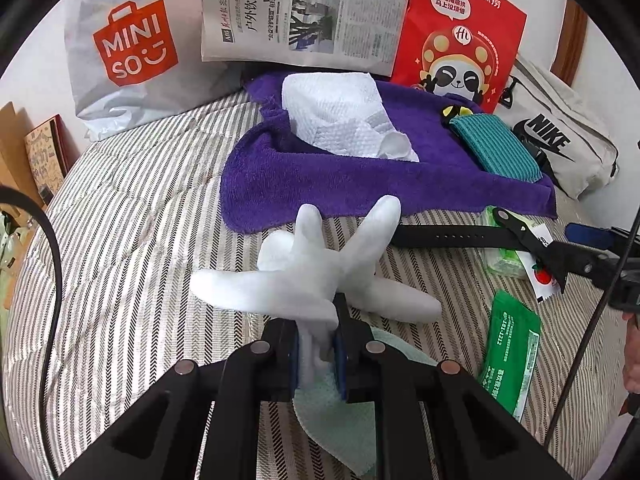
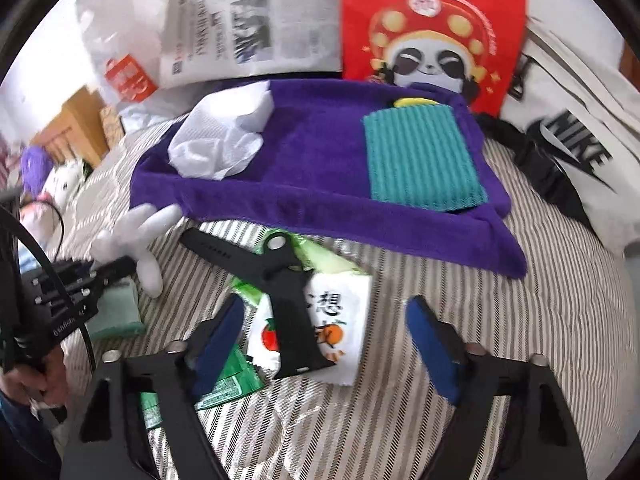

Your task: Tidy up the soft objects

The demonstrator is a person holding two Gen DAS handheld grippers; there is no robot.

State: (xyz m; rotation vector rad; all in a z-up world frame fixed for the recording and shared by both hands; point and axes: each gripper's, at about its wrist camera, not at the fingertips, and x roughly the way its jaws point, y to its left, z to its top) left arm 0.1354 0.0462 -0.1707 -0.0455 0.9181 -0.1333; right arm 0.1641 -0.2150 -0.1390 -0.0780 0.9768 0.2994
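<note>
My left gripper point(image 1: 316, 354) is shut on a white glove point(image 1: 320, 268) and holds it above the striped bedding; the glove's fingers splay forward. It also shows at the left of the right wrist view point(image 2: 136, 232). Beyond lies a purple towel point(image 1: 360, 168) carrying white paper towel point(image 1: 344, 120) and a teal ribbed cloth point(image 1: 494, 146). A pale green cloth point(image 1: 340, 420) lies under the left gripper. My right gripper point(image 2: 324, 332) is open and empty, over a white snack packet point(image 2: 340, 320) and a black watch strap point(image 2: 280, 280).
Green packets point(image 1: 508, 356) and tissue pack point(image 1: 504, 256) lie at right. A MINISO bag point(image 1: 128, 48), newspaper point(image 1: 304, 12), red panda bag point(image 1: 460, 36) and a Nike bag point(image 1: 560, 140) stand along the back. Plush toys point(image 2: 44, 184) sit at far left.
</note>
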